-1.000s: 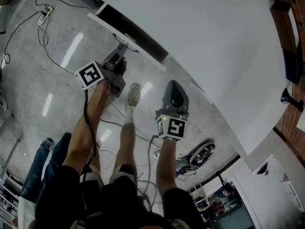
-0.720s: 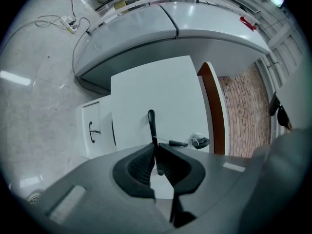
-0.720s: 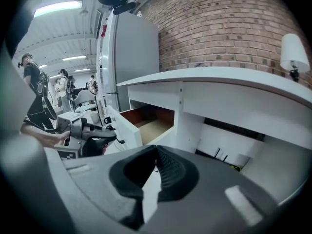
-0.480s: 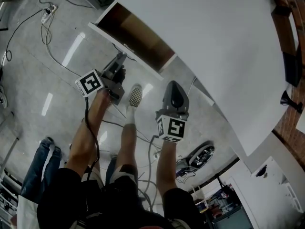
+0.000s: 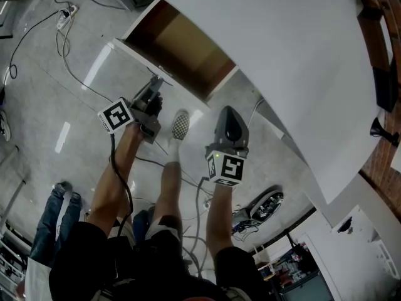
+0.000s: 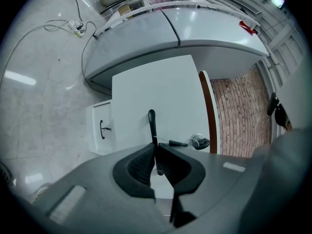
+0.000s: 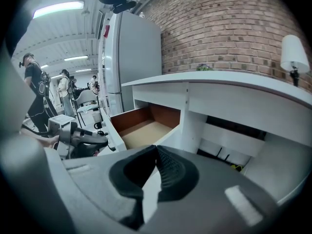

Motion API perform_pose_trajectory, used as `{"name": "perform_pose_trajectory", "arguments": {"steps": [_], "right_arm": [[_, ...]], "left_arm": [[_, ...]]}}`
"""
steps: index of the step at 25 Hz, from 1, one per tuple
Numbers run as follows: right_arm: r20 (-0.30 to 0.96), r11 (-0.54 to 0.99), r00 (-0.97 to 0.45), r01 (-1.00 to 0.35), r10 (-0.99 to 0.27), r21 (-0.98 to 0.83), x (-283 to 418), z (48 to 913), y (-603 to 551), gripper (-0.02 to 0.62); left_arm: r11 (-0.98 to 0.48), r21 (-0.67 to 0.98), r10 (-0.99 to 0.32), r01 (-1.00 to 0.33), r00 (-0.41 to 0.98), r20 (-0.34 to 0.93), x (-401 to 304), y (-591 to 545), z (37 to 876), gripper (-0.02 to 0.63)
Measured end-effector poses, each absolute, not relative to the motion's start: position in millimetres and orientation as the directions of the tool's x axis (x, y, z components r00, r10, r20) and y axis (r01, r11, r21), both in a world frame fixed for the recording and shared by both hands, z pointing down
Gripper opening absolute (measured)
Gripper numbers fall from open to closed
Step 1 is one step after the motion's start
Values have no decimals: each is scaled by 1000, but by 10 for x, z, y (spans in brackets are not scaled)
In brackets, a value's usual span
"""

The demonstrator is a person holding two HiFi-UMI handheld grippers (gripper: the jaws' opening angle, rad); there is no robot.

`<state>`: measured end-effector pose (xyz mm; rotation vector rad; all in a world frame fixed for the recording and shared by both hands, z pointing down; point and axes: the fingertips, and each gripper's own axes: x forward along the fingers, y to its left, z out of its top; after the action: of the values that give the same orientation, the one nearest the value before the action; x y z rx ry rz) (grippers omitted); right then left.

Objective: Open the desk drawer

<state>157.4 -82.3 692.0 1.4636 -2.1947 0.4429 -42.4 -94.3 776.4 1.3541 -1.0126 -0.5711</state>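
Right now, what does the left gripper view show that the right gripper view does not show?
Only the left gripper view: a close look at the left tongs shut on the black handle, a small white cabinet beside the drawer front, and a cable on the floor.
Only the right gripper view: the brown inside of the drawer, which is pulled out, a lamp, people far behind, and the right tongs, shut on nothing.
Both: the drawer and the brick wall.

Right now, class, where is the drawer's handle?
The handle stands upright at the centre of the left gripper view, clamped in the left gripper, on the white drawer front.
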Motion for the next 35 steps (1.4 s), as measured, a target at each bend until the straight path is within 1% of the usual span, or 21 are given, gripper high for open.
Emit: {"name": "perform_pose_trajectory", "arguments": {"steps": [5, 11, 17, 21, 25, 29, 32, 35], "right_arm": [[539, 385, -331, -923, -775, -13, 1534, 6899, -758, 5], [535, 398, -341, -918, -773, -11, 1477, 6906, -677, 5], [536, 408, -348, -913, -769, -7, 1429, 6906, -593, 5], [535, 409, -350, -913, -769, -9, 1439, 6900, -549, 5], [530, 406, -347, -914, -774, -6, 1389, 6841, -458, 5], [530, 394, -336, -919, -778, -5, 1439, 6786, -395, 5], [533, 380, -324, -925, -781, -5, 1509, 6768, -368, 5], [534, 365, -313, -931, -785, -9, 1537, 6777, -356, 5]], "left_arm": [[195, 958, -827, -208, 490, 275, -499, -726, 7812, 33], [243, 958, -831, -153, 477, 287, -560, -374, 7884, 32], [231, 951, -825, -205, 477, 303, -677, -240, 7917, 32], [236, 952, -836, -195, 459, 302, -749, -248, 7934, 32], [191, 951, -838, -245, 463, 288, -846, -225, 7927, 34], [197, 947, -841, -255, 452, 296, -860, -225, 7922, 34], [214, 949, -841, -234, 451, 300, -824, -230, 7905, 34], [211, 942, -834, -259, 455, 312, -832, -237, 7916, 38]]}}
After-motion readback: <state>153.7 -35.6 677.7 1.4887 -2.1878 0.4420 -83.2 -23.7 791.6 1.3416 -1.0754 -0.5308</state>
